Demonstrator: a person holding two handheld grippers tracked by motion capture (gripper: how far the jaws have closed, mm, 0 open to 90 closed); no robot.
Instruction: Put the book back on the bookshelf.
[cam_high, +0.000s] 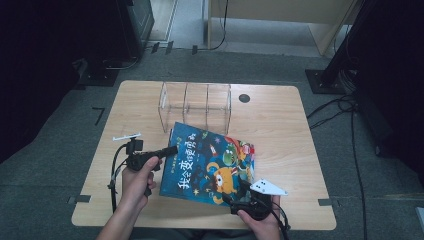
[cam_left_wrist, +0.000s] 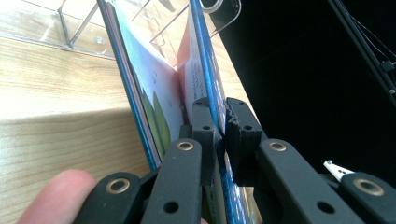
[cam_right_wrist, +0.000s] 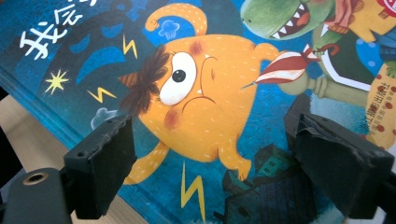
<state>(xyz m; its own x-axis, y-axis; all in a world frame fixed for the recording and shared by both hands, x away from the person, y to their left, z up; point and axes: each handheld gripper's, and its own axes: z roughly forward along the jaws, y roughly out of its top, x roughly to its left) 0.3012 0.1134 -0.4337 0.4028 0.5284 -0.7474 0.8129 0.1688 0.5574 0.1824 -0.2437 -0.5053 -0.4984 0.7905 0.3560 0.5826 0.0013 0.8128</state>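
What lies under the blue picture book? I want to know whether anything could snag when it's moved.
Around the picture book only bare wooden table shows; the clear rack stands behind. Anything beneath its middle is covered.

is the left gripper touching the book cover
Touching: in the left gripper view, the left gripper has both black jaws shut on the blue front cover of the book, pads pressed against either side.
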